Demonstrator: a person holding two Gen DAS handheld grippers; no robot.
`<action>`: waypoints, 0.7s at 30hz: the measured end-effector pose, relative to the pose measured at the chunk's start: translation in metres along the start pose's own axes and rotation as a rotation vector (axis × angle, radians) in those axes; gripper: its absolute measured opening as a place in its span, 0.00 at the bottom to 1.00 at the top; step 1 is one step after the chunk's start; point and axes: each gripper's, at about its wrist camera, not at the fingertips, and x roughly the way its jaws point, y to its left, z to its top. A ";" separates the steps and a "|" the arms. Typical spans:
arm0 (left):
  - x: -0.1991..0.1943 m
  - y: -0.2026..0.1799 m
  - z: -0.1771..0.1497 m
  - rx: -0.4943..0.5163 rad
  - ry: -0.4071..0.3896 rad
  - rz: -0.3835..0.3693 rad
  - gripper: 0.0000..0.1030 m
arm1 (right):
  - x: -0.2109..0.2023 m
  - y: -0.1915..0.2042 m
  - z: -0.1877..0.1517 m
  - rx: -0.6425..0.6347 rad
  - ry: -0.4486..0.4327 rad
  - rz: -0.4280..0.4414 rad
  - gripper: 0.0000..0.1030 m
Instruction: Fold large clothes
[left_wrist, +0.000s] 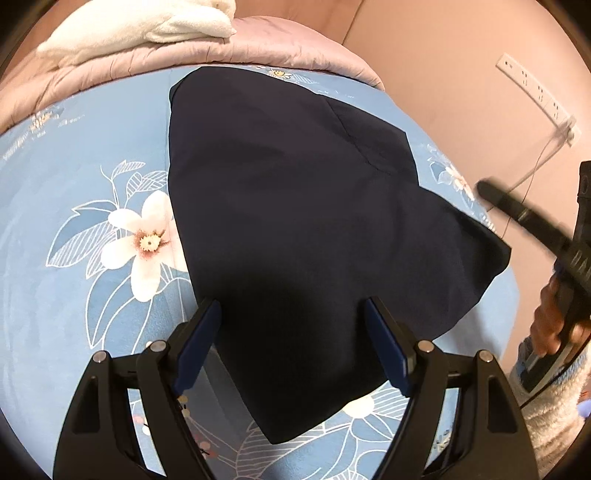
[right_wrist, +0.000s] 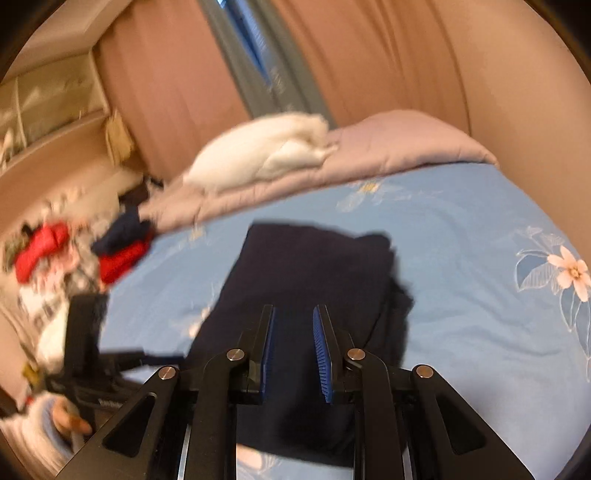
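Left wrist view, left to right. A blue floral sheet covers the bed; at 11 o'clock a white towel sits on a pink quilt, prob. pushed back to leave flat room for folding. At centre lies the dark garment, partly folded, one flap running out to 3 o'clock. It lies flat on the sheet, likely so its edges can be lined up. The left gripper, at 6 o'clock, has its jaws spread wide, one either side of the cloth's near part. Nothing is pinched; whether the tips touch the cloth can't be told. At 3 o'clock the right gripper shows as a blurred black bar clear of the flap, with the person's hand below it.

Right wrist view, left to right, blurred. At 9 o'clock a clothes pile, red, white and dark, prob. waiting its turn. At 7 o'clock, the left gripper w/ hand. At centre the garment, and over it at 6 o'clock the right gripper, jaws a small way apart, empty, no cloth between the pads. At 3 o'clock, bare sheet.
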 end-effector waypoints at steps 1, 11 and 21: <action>0.001 -0.001 0.000 0.009 -0.003 0.011 0.76 | 0.009 0.007 -0.008 -0.041 0.030 -0.035 0.21; 0.022 -0.008 -0.007 0.103 0.017 0.079 0.79 | 0.040 -0.021 -0.083 -0.055 0.175 -0.182 0.18; 0.012 -0.009 -0.012 0.121 -0.007 0.099 0.79 | 0.024 -0.028 -0.080 0.054 0.148 -0.116 0.21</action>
